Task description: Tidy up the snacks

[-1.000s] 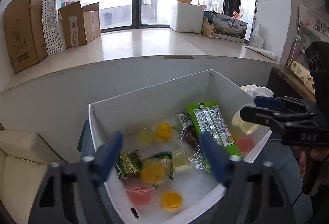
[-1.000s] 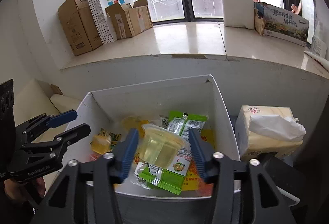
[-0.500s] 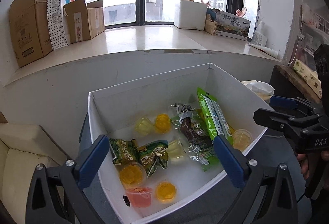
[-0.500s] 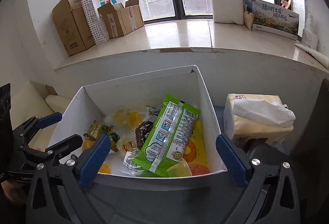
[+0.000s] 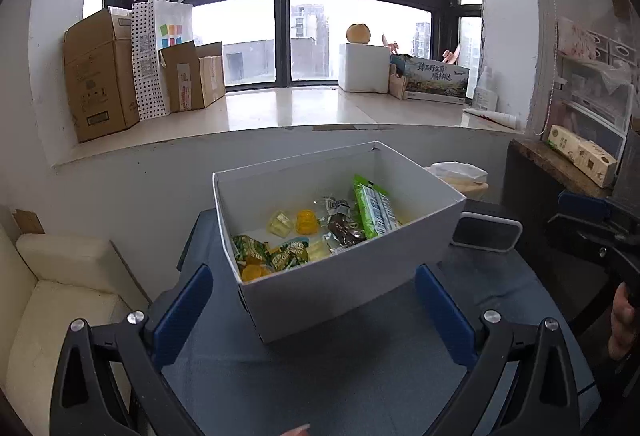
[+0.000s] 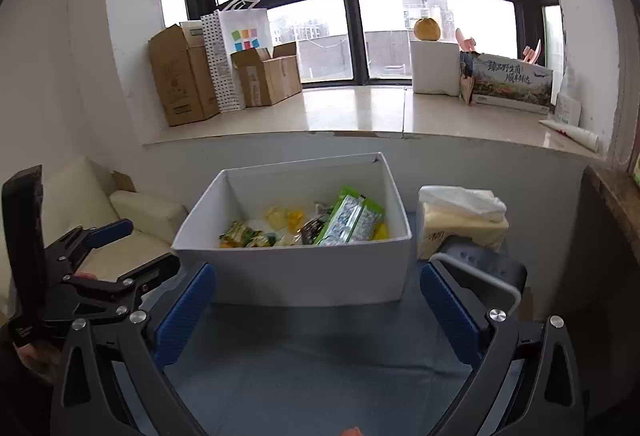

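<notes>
A white open box (image 5: 352, 288) (image 6: 296, 272) stands on a dark blue-grey table. It holds several snacks: a long green packet (image 5: 374, 209) (image 6: 352, 220), a brown wrapped bar (image 5: 344, 230), small green bags (image 5: 250, 248), and yellow and orange jelly cups (image 5: 307, 220). My left gripper (image 5: 314, 310) is open and empty, pulled back in front of the box. My right gripper (image 6: 316, 310) is open and empty, also in front of the box. Each gripper shows at the other view's edge (image 5: 592, 224) (image 6: 100, 260).
A tissue pack (image 6: 460, 220) and a dark device with a grey rim (image 6: 480, 272) sit right of the box. A cream sofa (image 5: 60, 296) is at the left. The windowsill behind carries cardboard boxes (image 5: 104, 75) and a white foam box (image 5: 364, 73).
The right gripper let go of the clear jelly cup into the box and opened. Both grippers opened wide and drew back and up from the box.
</notes>
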Motion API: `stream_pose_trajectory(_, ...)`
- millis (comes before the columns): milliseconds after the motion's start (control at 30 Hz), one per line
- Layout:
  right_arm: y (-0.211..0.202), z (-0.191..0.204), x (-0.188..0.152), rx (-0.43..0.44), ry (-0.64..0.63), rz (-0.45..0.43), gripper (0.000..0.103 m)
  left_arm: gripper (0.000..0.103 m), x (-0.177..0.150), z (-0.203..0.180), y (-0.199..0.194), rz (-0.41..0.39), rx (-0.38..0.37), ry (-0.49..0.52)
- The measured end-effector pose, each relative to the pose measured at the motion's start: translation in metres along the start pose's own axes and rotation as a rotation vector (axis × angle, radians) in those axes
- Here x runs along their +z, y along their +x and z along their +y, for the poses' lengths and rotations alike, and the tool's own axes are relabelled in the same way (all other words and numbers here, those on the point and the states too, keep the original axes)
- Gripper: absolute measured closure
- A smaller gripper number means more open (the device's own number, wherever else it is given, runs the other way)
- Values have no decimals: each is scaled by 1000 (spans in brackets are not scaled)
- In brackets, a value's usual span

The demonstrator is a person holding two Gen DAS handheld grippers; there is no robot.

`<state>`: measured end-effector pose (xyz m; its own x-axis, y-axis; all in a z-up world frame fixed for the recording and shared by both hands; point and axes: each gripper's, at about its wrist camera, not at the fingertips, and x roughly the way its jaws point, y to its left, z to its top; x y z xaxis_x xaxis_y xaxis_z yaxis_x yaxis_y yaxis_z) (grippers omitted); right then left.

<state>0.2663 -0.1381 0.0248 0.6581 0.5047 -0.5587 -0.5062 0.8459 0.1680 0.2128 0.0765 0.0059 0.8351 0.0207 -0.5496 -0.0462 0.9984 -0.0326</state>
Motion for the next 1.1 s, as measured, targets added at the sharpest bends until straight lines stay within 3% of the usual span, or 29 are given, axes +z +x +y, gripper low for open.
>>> stream_pose_trajectory(67,-13,0,-17,30,40,27,0,0,-9,-4,-18,6,-64,-13)
stream_pose_trajectory(233,-49,14,-60,-6,20,43,0,0,-37,-22,-66,8,-109,-2)
stream_pose_trajectory(400,-88,28,-86,7,30,34,0,0,-61,-40,-105,22,-88,45)
stream_pose_trajectory(633,-121,39,-105,27,61,26,0,0,-84,-45,-145,29,-97,-17)
stream_pose_trajectory(1100,-119,40,-110,-3,39,42,0,0,-85,-46,-140,42,-60,0)
